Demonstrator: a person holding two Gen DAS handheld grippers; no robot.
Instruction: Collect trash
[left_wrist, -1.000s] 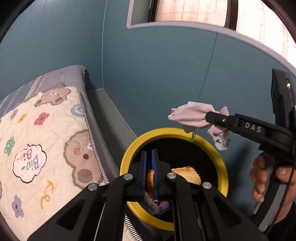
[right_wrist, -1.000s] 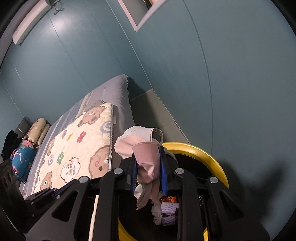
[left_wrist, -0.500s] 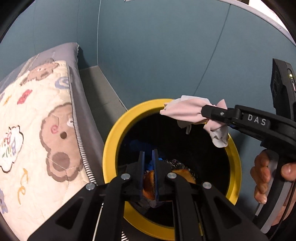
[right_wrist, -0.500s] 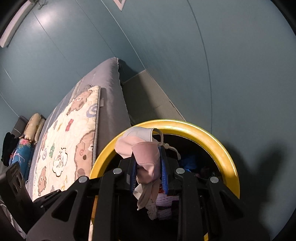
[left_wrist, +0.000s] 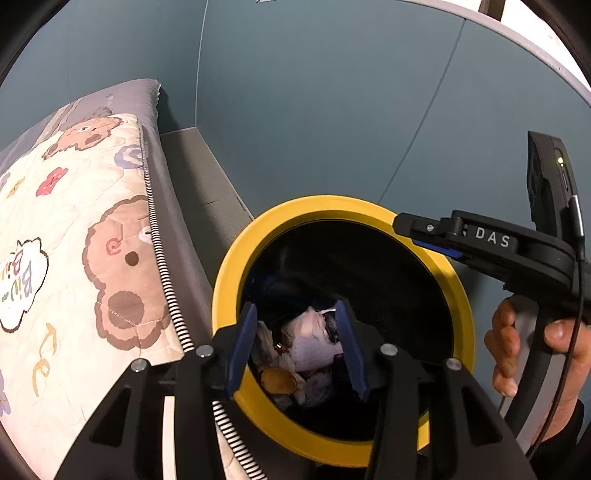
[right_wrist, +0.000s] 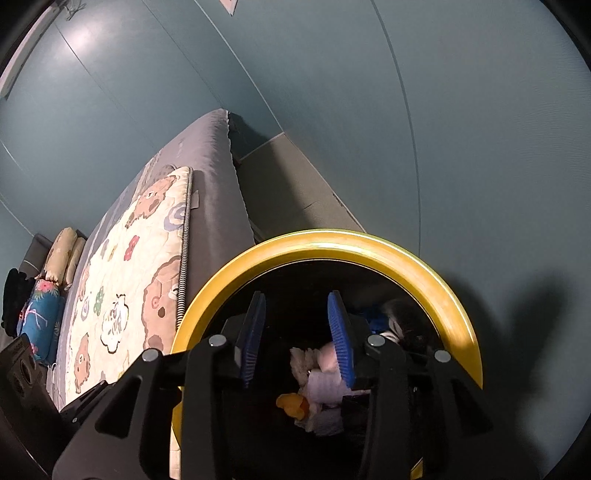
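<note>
Both drops just happened: the left hand-held gripper (left_wrist: 298, 343) and the right hand-held gripper (right_wrist: 297, 338) have just been opening, and each now hangs spread over the yellow-rimmed bin (left_wrist: 236, 266) with nothing between its blue pads. A second ago the left one pinched a brown bready scrap and the right one a pink cloth. Now the pink cloth (left_wrist: 314, 343) and the brown scrap (left_wrist: 277, 380) lie on the pile inside the bin, which sits on the floor against the bed's edge (left_wrist: 173, 236). So this load looks done.
</note>
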